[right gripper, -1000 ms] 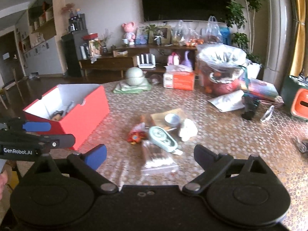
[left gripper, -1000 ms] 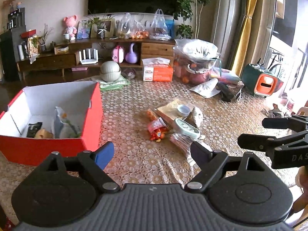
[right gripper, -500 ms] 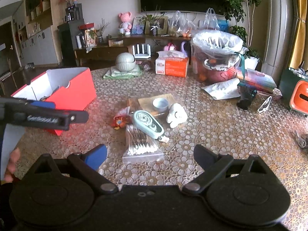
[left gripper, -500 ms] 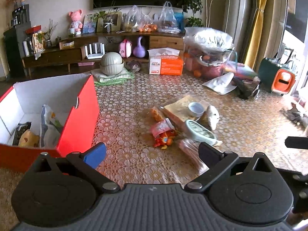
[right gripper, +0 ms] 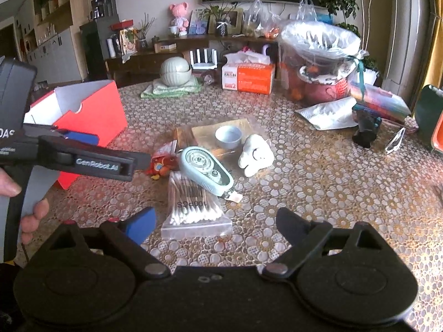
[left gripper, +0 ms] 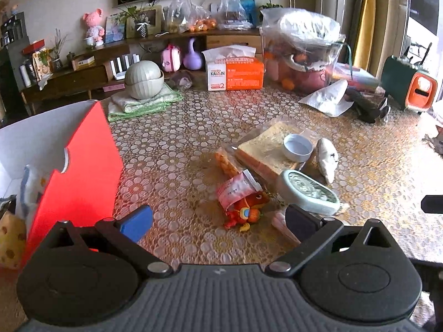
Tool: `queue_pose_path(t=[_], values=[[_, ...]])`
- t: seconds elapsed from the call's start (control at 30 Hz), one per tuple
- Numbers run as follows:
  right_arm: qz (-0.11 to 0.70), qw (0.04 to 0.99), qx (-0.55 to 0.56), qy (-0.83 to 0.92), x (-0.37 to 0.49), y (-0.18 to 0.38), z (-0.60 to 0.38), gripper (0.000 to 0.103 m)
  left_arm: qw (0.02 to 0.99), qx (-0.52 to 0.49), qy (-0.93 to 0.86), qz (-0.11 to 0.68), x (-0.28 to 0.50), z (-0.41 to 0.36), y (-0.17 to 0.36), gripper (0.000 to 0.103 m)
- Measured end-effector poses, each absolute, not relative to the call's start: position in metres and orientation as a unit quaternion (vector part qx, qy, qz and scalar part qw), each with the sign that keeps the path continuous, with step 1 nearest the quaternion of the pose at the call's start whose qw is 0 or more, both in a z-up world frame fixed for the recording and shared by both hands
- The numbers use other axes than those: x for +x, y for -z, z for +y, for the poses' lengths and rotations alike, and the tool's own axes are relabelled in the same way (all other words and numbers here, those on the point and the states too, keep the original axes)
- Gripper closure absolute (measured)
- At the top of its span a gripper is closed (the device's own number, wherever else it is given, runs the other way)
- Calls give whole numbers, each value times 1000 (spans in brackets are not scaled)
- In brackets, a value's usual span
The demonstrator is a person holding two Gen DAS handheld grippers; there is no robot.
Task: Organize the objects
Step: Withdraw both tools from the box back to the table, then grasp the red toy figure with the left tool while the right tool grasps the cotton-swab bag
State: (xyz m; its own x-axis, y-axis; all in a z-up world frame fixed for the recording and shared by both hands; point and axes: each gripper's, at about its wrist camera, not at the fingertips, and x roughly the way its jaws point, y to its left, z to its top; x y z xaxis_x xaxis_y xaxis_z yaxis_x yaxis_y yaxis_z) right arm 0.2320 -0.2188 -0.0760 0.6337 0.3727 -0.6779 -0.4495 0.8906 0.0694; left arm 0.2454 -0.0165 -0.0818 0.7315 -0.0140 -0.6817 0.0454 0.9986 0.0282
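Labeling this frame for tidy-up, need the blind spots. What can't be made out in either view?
- Red box contents: left wrist view, near wall hides most; right wrist view shows only the inside wall.
- Cotton swab bag: left wrist view, mostly behind the left tongs.
- Right tongs: left wrist view, cut off by the right edge.
- Bread bag label: too small.

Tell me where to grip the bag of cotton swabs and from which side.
Take the bag of cotton swabs by its near sealed edge, coming from the right gripper side, low and straight ahead. It lies flat, that edge faces the open jaws, and the far end sits under the tape dispenser.
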Motion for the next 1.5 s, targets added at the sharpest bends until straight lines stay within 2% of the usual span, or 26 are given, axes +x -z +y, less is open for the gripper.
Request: queue_pose_path(t=[0.57,0.63,0.7,0.83,0.9,0.93,1.03,1.1,1.27,1.37,1.5], values=[[396,886,-80,-230,266,119,-183,20,926,15,14,378,274,-15,120,2],[396,886,-80,-228,268,121,-181,21,927,12,19,373,274,-14,121,7],[396,886,-78,-230,270,122,-179,22,928,12,25,371,273,-16,121,21],[397,885,-81,-232,272,125,-174,24,928,2,40,370,271,-16,123,36],[398,884,-82,-231,274,127,-171,26,929,0,49,368,270,-18,123,49],[399,884,-83,-230,274,127,-171,28,928,2,53,368,270,-20,123,52],[398,884,-82,-229,274,129,-169,31,927,11,65,369,268,-26,123,68],[398,885,-83,-229,274,129,-168,34,927,19,66,368,267,-29,123,70],[392,886,-89,-231,272,126,-166,53,925,16,71,373,266,-26,121,71],[389,886,-85,-236,270,121,-167,61,921,3,71,382,263,-22,118,71],[389,885,-75,-244,264,112,-170,65,918,-18,76,389,255,-17,109,71]])
